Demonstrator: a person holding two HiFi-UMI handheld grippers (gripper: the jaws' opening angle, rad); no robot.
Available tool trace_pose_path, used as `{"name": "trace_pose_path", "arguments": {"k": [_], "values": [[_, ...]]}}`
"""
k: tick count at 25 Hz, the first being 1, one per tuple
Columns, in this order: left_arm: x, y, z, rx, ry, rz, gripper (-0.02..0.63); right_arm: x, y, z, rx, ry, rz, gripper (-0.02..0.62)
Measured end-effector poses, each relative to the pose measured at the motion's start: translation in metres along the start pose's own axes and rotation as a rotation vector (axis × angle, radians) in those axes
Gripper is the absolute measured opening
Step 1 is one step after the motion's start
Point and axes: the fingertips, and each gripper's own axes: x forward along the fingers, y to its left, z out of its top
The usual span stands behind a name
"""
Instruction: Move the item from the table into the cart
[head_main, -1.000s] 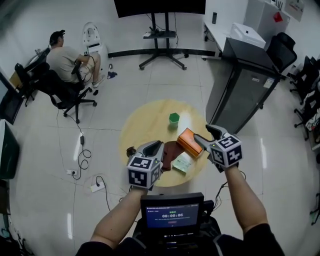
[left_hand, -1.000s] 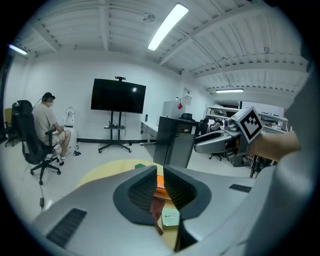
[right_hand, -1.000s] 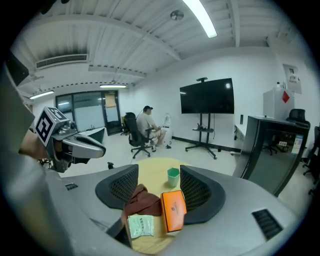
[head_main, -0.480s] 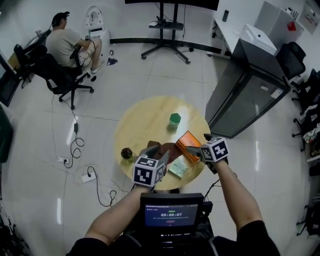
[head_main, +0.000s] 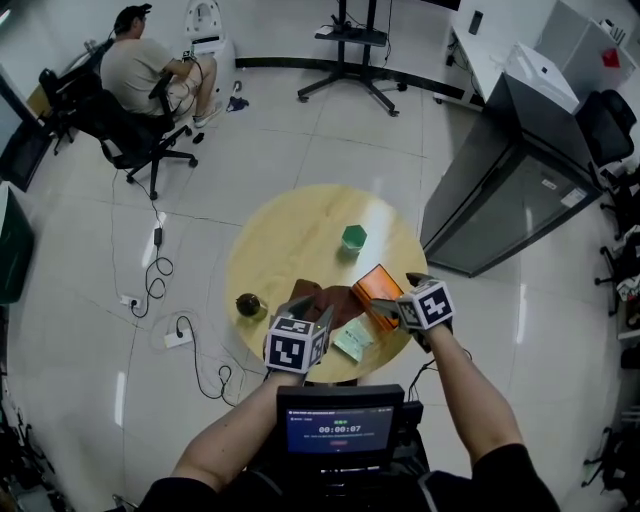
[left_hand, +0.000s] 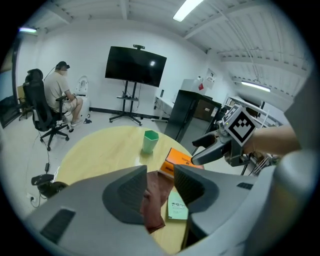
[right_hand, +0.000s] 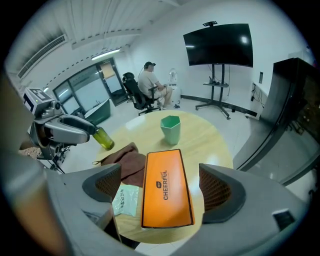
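An orange box (head_main: 377, 287) lies at the right edge of the round yellow table (head_main: 290, 240). My right gripper (head_main: 396, 294) hovers just above it. Its jaws have just been opening and now stand wide on either side of the box (right_hand: 166, 189), not touching it. My left gripper (head_main: 309, 309) is over a crumpled brown cloth (head_main: 337, 303). Its jaws have also just been opening, and the cloth (left_hand: 155, 202) shows through the gap below, clear of the pads. A green packet (head_main: 353, 343) lies beside the cloth at the near edge.
A green cup (head_main: 353, 237) stands mid-table and a dark green bottle (head_main: 250, 304) at the left edge. A tall grey cabinet (head_main: 510, 180) stands right of the table. A person sits in a chair (head_main: 135, 75) far left. Cables (head_main: 165, 300) trail on the floor. A screen (head_main: 340, 428) sits below my arms.
Both grippers have come down toward the table, the right onto the orange box, the left onto the brown cloth. Both pairs of jaws stand wider than before.
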Motion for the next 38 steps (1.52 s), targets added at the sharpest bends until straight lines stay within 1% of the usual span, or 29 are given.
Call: {"name": "trace_pose_path", "arguments": {"k": [1,2,5,6,7,10,13,15,22,23,24,25,26,28,31,34,36,38], "values": [[0.005,0.005,-0.004,0.001,0.015,0.019,0.207,0.005,-0.002,-0.003,0.009,0.015,0.004,0.483],[0.011,0.009,-0.01,-0.003,0.031,0.035,0.233,0.009,-0.004,-0.005,0.01,0.028,0.008,0.518],[0.037,0.025,-0.03,-0.022,0.106,0.066,0.236,0.021,-0.01,0.001,-0.041,0.02,0.01,0.526],[0.048,0.031,-0.038,-0.018,0.136,0.075,0.257,0.025,-0.008,0.007,-0.057,0.009,0.019,0.526],[0.059,0.039,-0.044,-0.01,0.162,0.088,0.292,0.03,-0.006,0.012,-0.065,0.001,0.031,0.526],[0.091,0.065,-0.056,0.017,0.21,0.137,0.303,0.041,-0.007,0.02,-0.054,-0.001,0.051,0.526],[0.122,0.076,-0.074,0.008,0.286,0.125,0.332,0.045,-0.023,0.028,-0.067,-0.008,0.021,0.526],[0.138,0.079,-0.082,0.008,0.329,0.111,0.337,0.049,-0.03,0.029,-0.067,-0.006,0.021,0.526],[0.173,0.085,-0.073,0.008,0.311,0.138,0.337,0.056,-0.05,0.034,-0.056,-0.003,0.022,0.526],[0.175,0.088,-0.071,0.001,0.301,0.151,0.328,0.058,-0.052,0.034,-0.055,-0.001,0.026,0.526],[0.176,0.091,-0.069,-0.006,0.288,0.165,0.29,0.06,-0.054,0.034,-0.052,0.002,0.028,0.526],[0.176,0.093,-0.067,-0.011,0.276,0.173,0.232,0.061,-0.055,0.032,-0.047,0.005,0.031,0.526],[0.176,0.095,-0.066,-0.012,0.269,0.175,0.188,0.062,-0.056,0.03,-0.041,0.009,0.035,0.526],[0.176,0.094,-0.063,-0.004,0.267,0.166,0.149,0.066,-0.055,0.026,-0.03,0.023,0.049,0.526],[0.177,0.094,-0.063,-0.008,0.275,0.155,0.126,0.073,-0.052,0.019,-0.027,0.043,0.069,0.526],[0.178,0.094,-0.065,-0.014,0.282,0.145,0.11,0.076,-0.052,0.019,-0.022,0.039,0.083,0.526],[0.177,0.093,-0.06,-0.006,0.266,0.139,0.1,0.076,-0.054,0.02,-0.025,0.037,0.075,0.526],[0.175,0.093,-0.061,-0.015,0.259,0.133,0.095,0.075,-0.058,0.021,-0.029,0.045,0.054,0.526]]}}
